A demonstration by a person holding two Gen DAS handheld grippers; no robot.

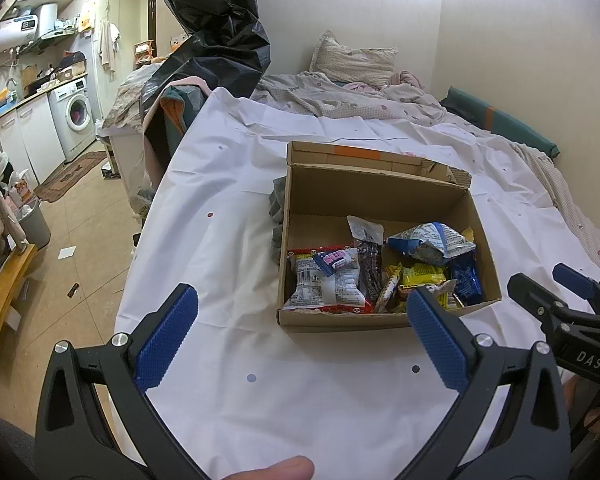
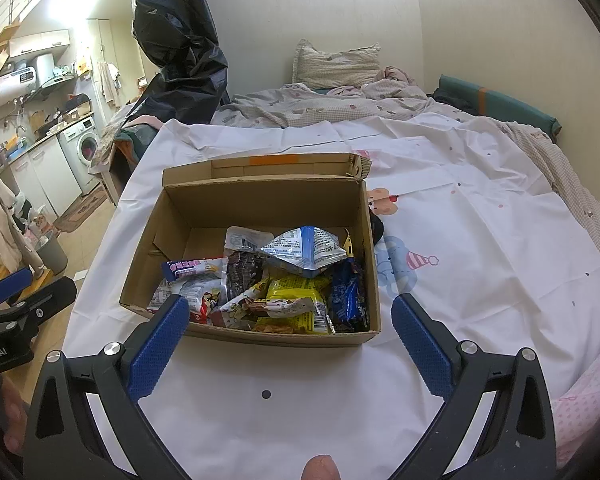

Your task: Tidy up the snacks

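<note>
An open cardboard box (image 1: 380,196) (image 2: 260,204) sits on a white sheet (image 1: 228,216) (image 2: 480,240) over a bed. Several snack packets lie inside: a white and red pack (image 1: 320,280), a blue and white bag (image 1: 432,242) (image 2: 304,248), yellow packs (image 1: 420,274) (image 2: 296,292), a dark blue pack (image 1: 466,280) (image 2: 346,292). My left gripper (image 1: 302,300) is open and empty, just short of the box's near wall. My right gripper (image 2: 290,312) is open and empty, straddling the near wall. Each gripper shows at the other view's edge (image 1: 556,292) (image 2: 16,296).
A dark sock-like item (image 1: 278,208) lies against the box's left side. Black plastic bag (image 1: 216,28) hangs at the bed's far left. Pillow (image 1: 352,60) and rumpled quilt lie behind. The bed edge drops to the floor on the left, with a kitchen and washing machine (image 1: 76,114).
</note>
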